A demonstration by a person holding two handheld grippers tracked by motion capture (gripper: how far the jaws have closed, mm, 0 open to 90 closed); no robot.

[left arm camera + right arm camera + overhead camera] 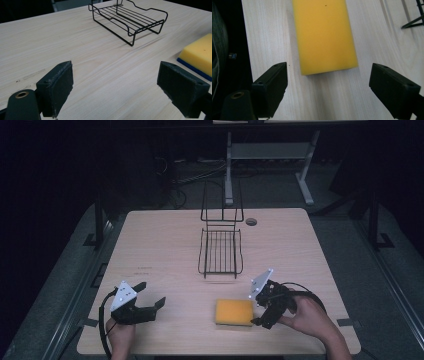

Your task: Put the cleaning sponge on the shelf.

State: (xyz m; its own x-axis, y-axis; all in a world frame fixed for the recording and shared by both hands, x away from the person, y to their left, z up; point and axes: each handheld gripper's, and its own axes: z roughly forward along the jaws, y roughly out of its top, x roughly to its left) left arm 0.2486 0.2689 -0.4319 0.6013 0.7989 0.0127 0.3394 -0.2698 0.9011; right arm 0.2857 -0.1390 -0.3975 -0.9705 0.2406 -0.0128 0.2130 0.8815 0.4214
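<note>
Two claws are held low over the near part of a pale wooden surface (165, 240). The left claw (148, 298) is seen by the near left corner, gripped by a hand (120, 332) that comes in over the near edge; its jaws are spread wide and nothing is held between them. The right claw (257, 306) is seen toward the near right corner, gripped by the right hand (305, 315), and is aimed toward the left edge. Its jaws are likewise spread wide and empty, with their tips just beside the right end of a yellow sponge (234, 312).

The sponge is laid flat close to the near edge, slightly right of the middle, with its yellow face up. A dark blue layer (193, 70) is shown beneath the yellow in the left gripper view. In the right gripper view the sponge (324, 35) is seen as an elongated block whose long axis runs straight away from the claw, its near short end lying between the lines of the two jaws but not touched by them.

A black wire rack (220, 251) is placed at the middle of the surface, well apart from the sponge, with its long axis running from the near edge toward the far edge and its tall wire back (222, 200) raised at the far end. A small round hole (251, 221) is seen just right of that back, near the far edge.
</note>
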